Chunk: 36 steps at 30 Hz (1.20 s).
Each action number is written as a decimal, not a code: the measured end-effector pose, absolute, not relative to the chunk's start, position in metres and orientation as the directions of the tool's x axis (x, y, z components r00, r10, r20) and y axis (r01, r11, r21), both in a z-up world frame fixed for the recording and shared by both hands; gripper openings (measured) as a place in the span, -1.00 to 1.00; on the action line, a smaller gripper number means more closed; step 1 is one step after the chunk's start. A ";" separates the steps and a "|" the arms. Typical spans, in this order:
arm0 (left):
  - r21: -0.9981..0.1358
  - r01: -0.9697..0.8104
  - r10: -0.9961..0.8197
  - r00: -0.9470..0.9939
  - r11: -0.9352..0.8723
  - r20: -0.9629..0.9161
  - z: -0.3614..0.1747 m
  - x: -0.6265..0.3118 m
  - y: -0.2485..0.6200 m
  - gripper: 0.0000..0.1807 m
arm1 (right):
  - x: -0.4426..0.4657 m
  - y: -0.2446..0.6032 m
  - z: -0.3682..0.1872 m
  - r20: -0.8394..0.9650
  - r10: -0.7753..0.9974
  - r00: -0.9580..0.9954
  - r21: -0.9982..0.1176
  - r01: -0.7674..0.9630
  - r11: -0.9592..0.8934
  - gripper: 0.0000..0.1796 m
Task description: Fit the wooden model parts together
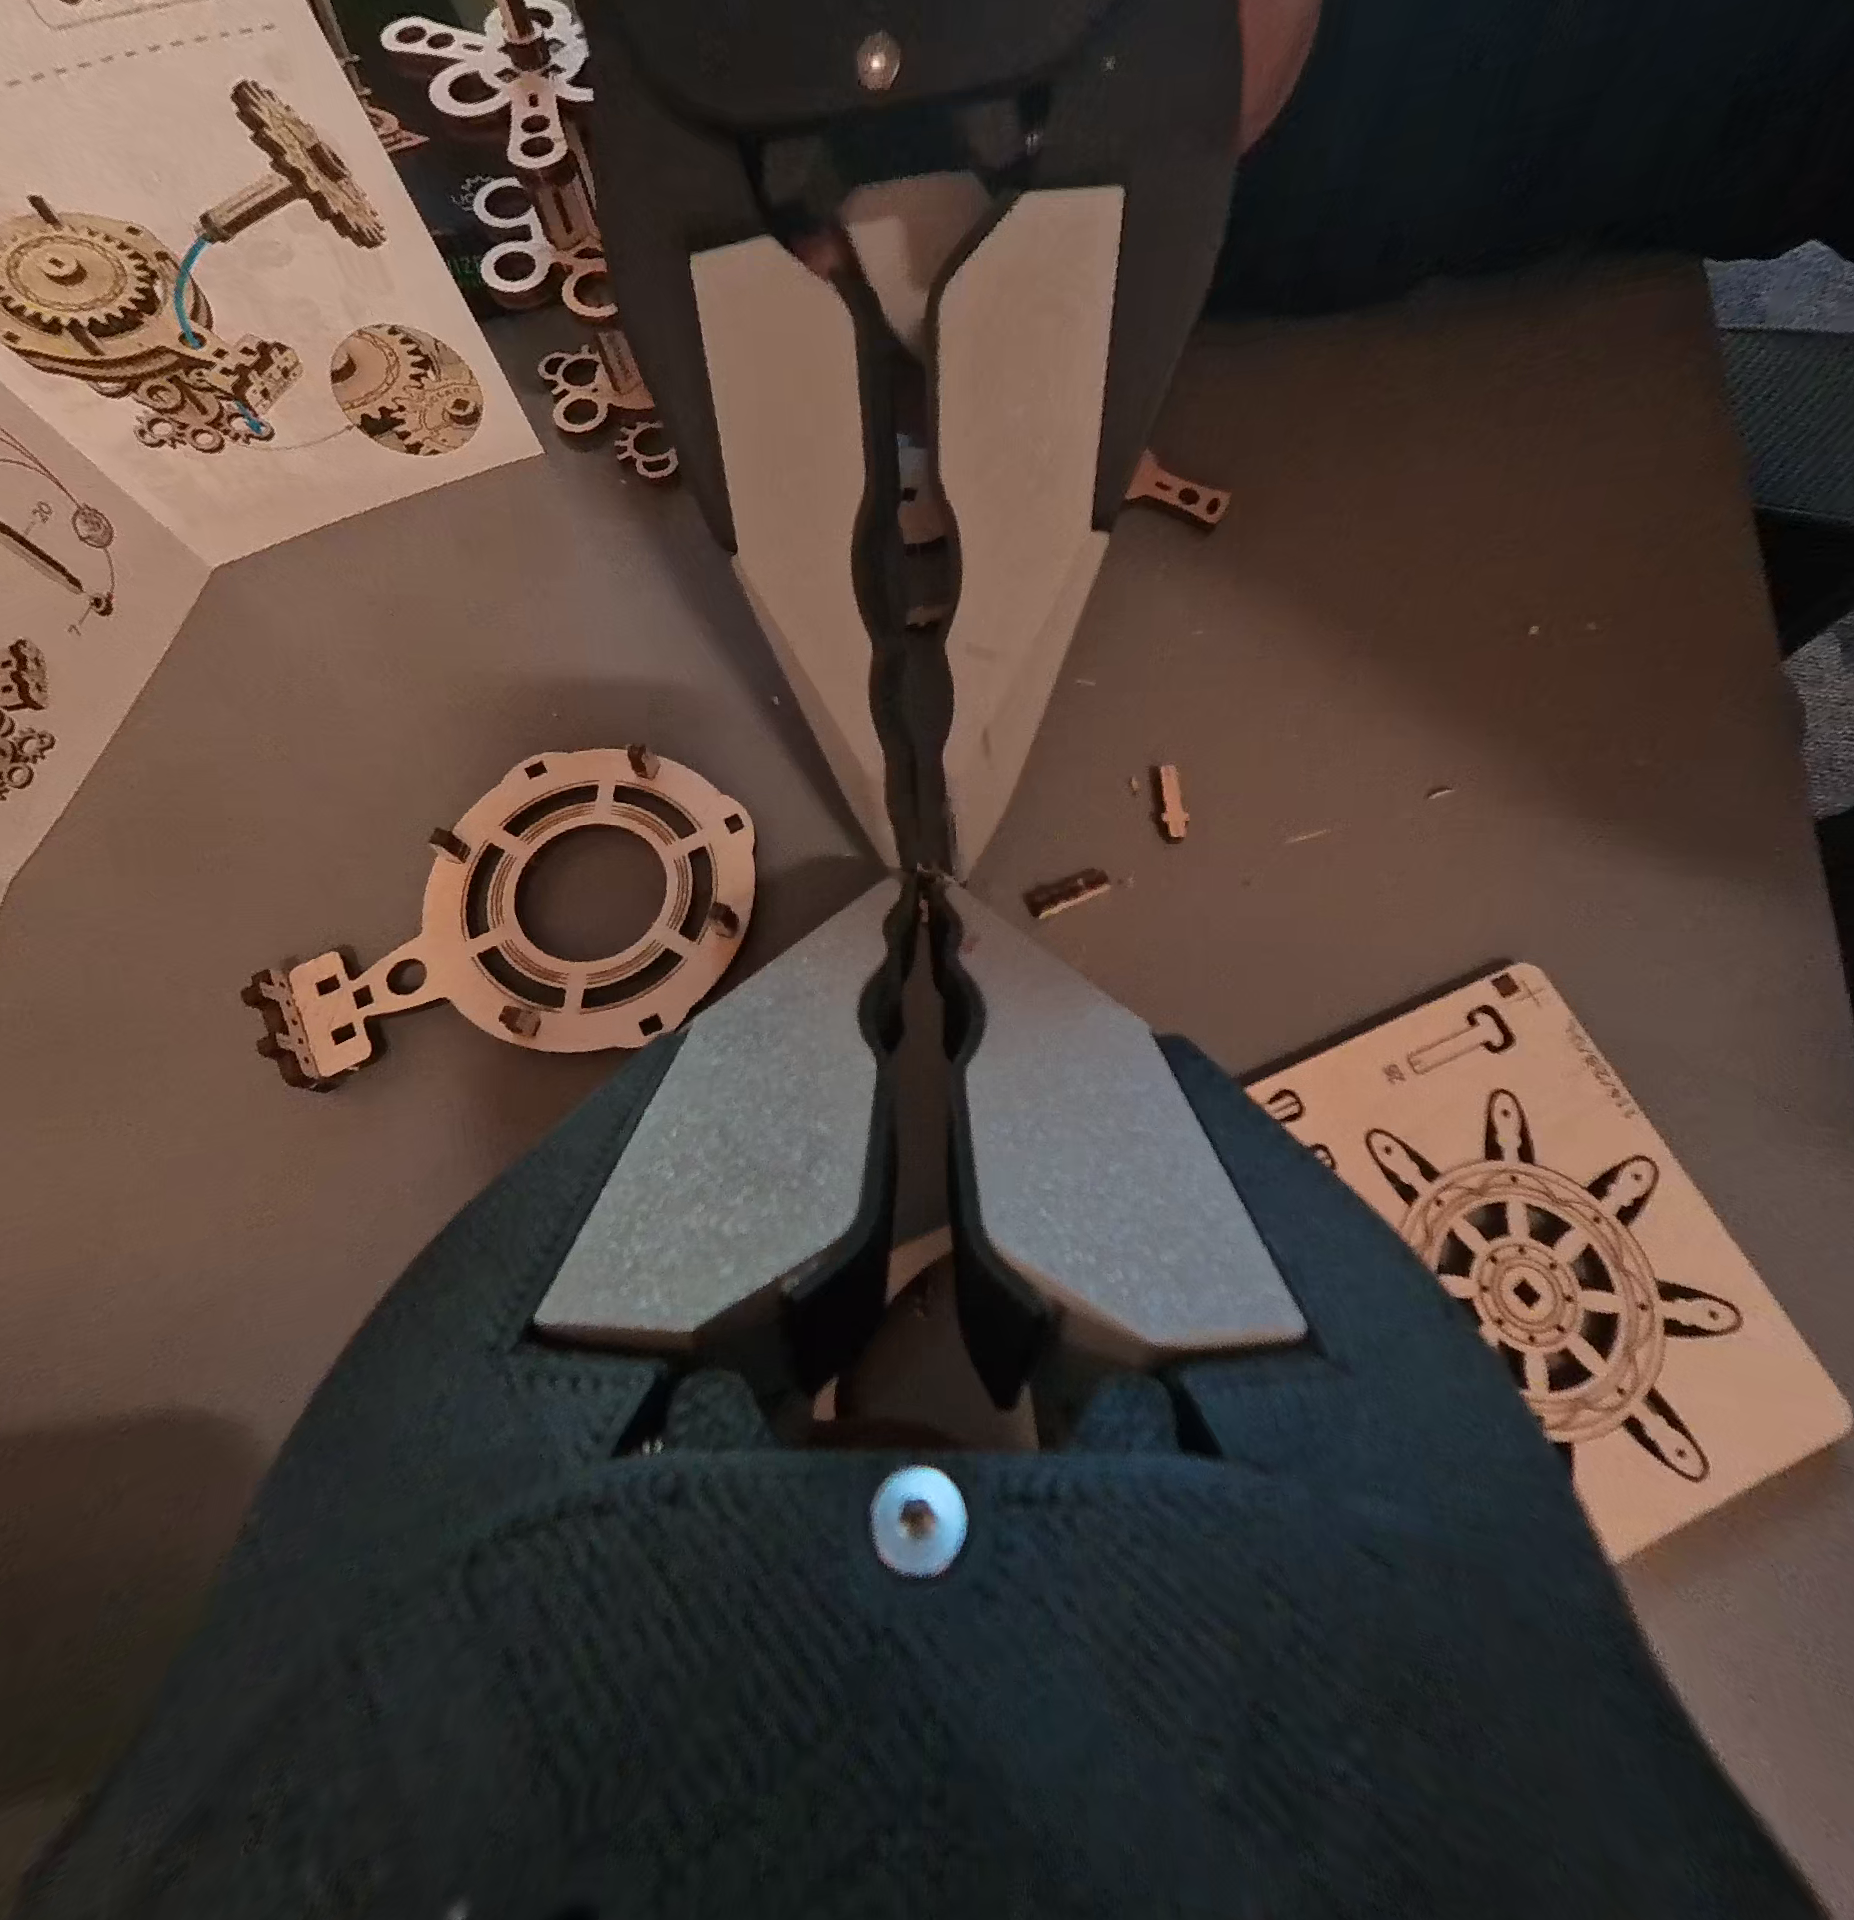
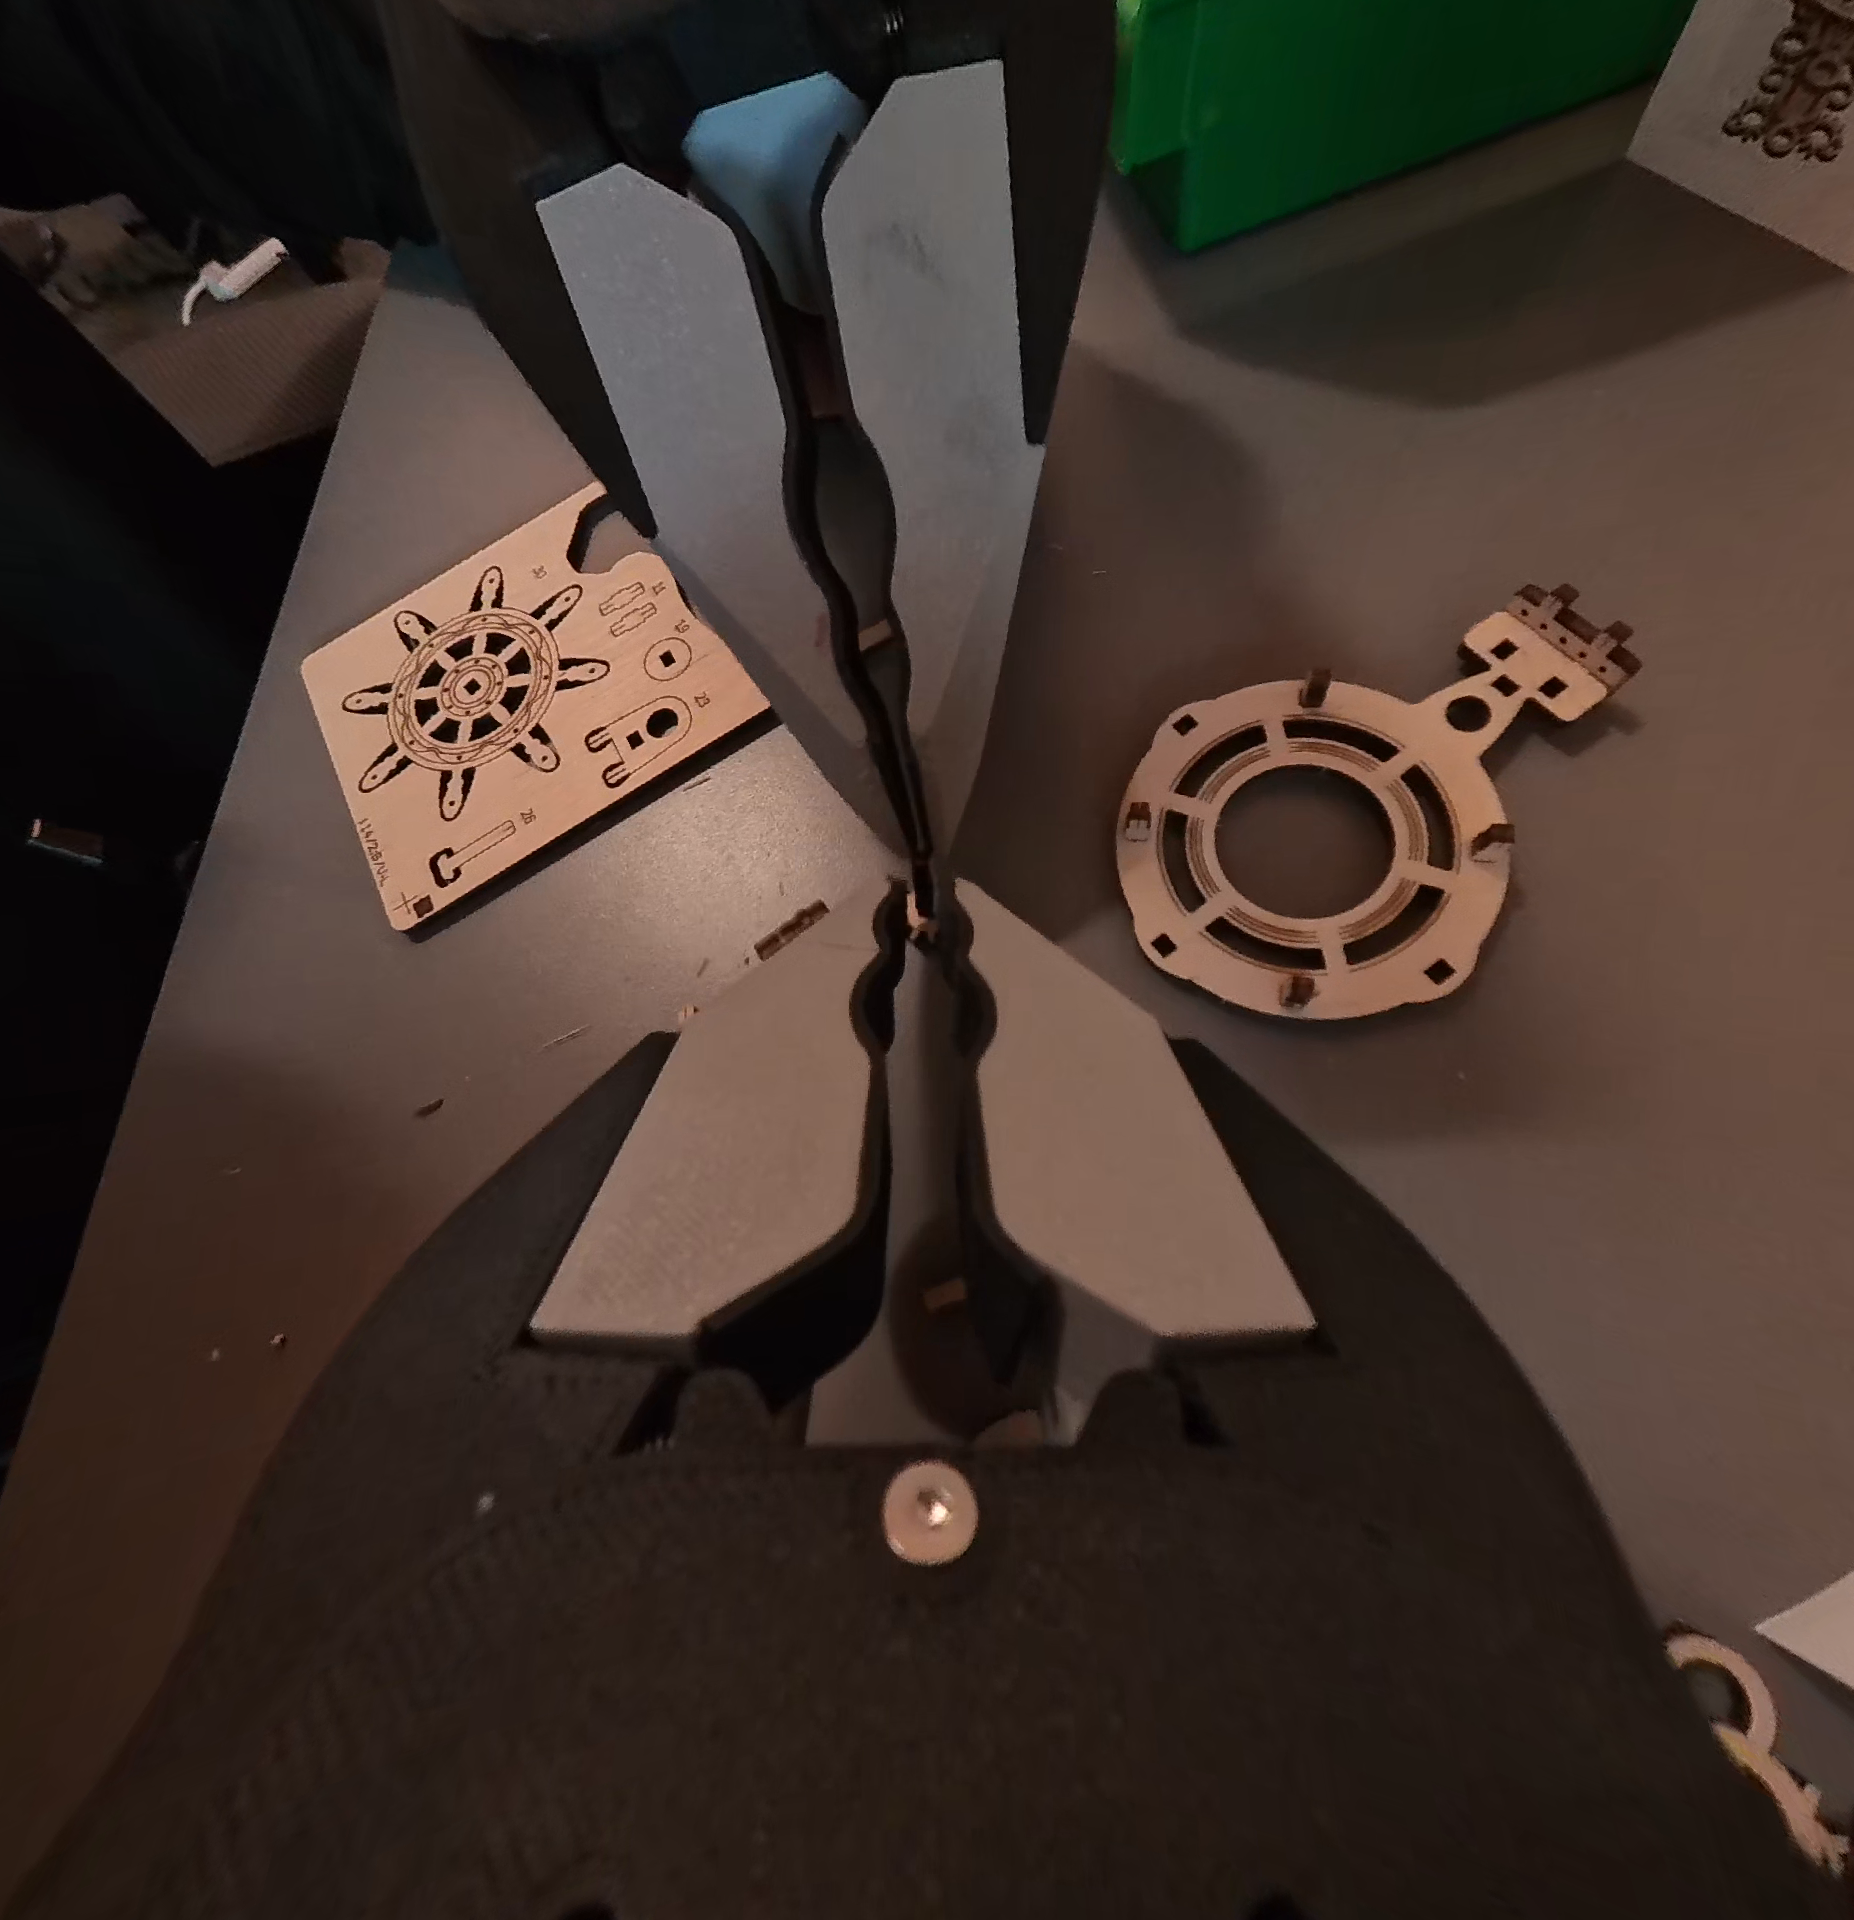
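Note:
My left gripper (image 1: pixel 923 899) and right gripper (image 2: pixel 921 927) meet tip to tip above the grey table. Both are shut. A tiny pale wooden piece (image 2: pixel 918 920) is pinched where the tips meet; it also shows in the left wrist view (image 1: pixel 930 878). Most of it is hidden by the fingers. The right gripper reaches in from the top of the left wrist view (image 1: pixel 928 857), and the left gripper from the top of the right wrist view (image 2: pixel 915 857). A wooden ring plate with a handle (image 1: pixel 497 899) lies flat beside the tips; the right wrist view shows it too (image 2: pixel 1370 985).
A wooden sheet with an uncut ship's wheel (image 1: pixel 1723 1226) (image 2: pixel 590 790) lies near the table edge. Small loose wooden bits (image 1: pixel 1170 802) (image 1: pixel 1068 891) lie by it. An instruction sheet (image 1: pixel 175 312) and a part-built model (image 1: pixel 528 156) sit at the far left. A green box (image 2: pixel 1370 104) stands behind. The grippers are tip to tip, or close to it.

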<state>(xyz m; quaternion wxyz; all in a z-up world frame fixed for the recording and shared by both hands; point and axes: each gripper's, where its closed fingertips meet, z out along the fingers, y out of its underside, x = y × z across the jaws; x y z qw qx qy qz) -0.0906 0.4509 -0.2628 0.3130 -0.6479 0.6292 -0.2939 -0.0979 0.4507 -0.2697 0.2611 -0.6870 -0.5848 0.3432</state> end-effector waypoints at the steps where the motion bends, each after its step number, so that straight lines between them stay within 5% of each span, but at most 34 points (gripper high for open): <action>1: -0.775 -0.632 -0.999 0.035 -0.012 -0.014 -0.263 -0.091 0.451 -1.00 | -0.096 0.451 -0.270 -0.167 0.982 0.085 -0.758 0.626 -0.183 -0.96; 36: -0.773 -0.635 -0.998 0.052 -0.016 -0.022 -0.263 -0.089 0.455 -0.96 | -0.087 0.454 -0.270 -0.041 0.994 0.099 -0.732 0.675 -0.098 -0.95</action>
